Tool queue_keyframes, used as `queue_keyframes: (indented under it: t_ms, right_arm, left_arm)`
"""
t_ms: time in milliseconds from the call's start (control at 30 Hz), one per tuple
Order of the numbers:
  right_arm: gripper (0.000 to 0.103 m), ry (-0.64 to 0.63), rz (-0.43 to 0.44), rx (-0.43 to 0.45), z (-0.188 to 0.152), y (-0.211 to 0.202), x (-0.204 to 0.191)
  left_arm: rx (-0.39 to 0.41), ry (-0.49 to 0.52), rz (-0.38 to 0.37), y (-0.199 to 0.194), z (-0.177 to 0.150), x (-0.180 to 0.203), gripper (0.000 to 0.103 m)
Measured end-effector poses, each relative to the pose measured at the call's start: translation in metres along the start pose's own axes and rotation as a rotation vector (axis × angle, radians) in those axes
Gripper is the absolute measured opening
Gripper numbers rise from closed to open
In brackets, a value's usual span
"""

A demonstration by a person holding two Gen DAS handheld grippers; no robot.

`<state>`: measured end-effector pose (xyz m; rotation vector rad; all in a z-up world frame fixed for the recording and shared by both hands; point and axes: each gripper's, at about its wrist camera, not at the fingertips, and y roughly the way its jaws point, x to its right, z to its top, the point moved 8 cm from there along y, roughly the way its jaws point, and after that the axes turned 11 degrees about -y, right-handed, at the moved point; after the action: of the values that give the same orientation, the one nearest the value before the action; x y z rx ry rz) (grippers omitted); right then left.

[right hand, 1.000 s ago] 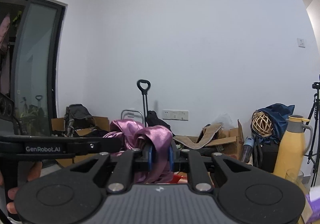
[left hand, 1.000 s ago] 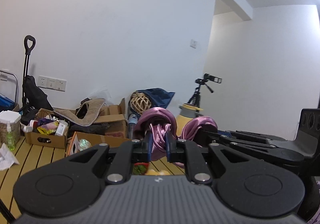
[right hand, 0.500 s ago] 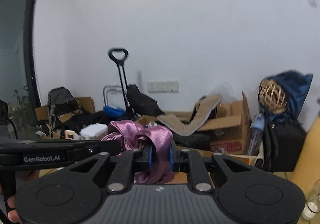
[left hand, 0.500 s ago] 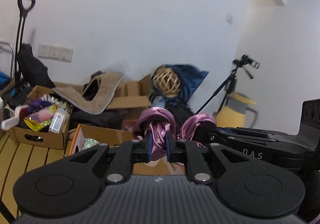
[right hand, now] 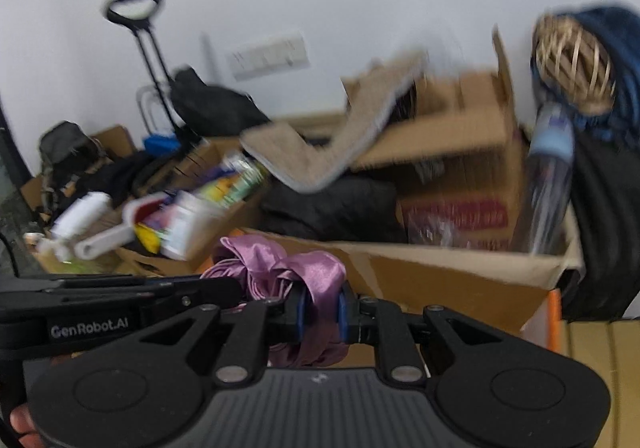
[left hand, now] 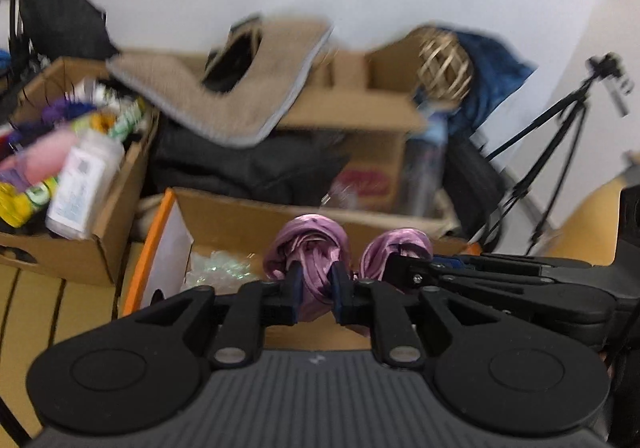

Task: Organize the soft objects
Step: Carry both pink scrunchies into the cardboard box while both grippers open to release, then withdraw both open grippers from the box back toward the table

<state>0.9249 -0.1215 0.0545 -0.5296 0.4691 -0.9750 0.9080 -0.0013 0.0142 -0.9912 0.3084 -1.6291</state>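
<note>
Both jaws are clamping one bunched purple satin cloth [left hand: 308,248].

Left gripper [left hand: 313,290] and right gripper [right hand: 320,308] are pinching separate folds at lower centre of each frame, holding it in front of the open brown cardboard box [right hand: 460,268].

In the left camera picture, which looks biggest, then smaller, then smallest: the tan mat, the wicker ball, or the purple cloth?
1. Tan mat, plainly biggest.
2. Wicker ball and purple cloth: about alike. The cloth sits nearer the camera and the fingers hide part of it, so no ranking.
</note>
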Motion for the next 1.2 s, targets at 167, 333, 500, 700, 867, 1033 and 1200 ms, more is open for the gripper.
queue_keyframes:
  t_ms: [167,333,500,700,867,1033,1200]
  right_arm:
    - [0.020,0.047,-0.006,-0.134,-0.023,0.070,0.018]
    - [0.031,0.053,-0.046,-0.168,-0.036,0.091,0.022]
    - [0.044,0.062,-0.061,-0.145,-0.027,0.068,0.022]
    - [0.050,0.055,-0.071,-0.065,-0.004,-0.011,0.011]
    - [0.052,0.030,-0.101,0.014,0.003,-0.099,-0.010]
    - [0.057,-0.014,-0.122,0.102,-0.004,-0.195,-0.042]
    - [0.069,-0.082,-0.138,0.193,-0.030,-0.287,-0.085]
  left_arm:
    - [-0.062,-0.033,0.057,0.037,-0.015,-0.018,0.031]
    - [-0.052,-0.048,0.082,0.037,-0.017,-0.022,0.037]
    - [-0.018,-0.037,0.074,0.007,-0.007,-0.014,0.040]
    - [0.059,0.009,0.051,-0.073,-0.004,0.015,0.042]
    - [0.124,0.044,0.039,-0.155,-0.023,0.041,0.045]
    - [0.213,0.102,0.027,-0.238,-0.058,0.067,0.055]
    - [0.283,0.158,0.021,-0.309,-0.107,0.079,0.064]
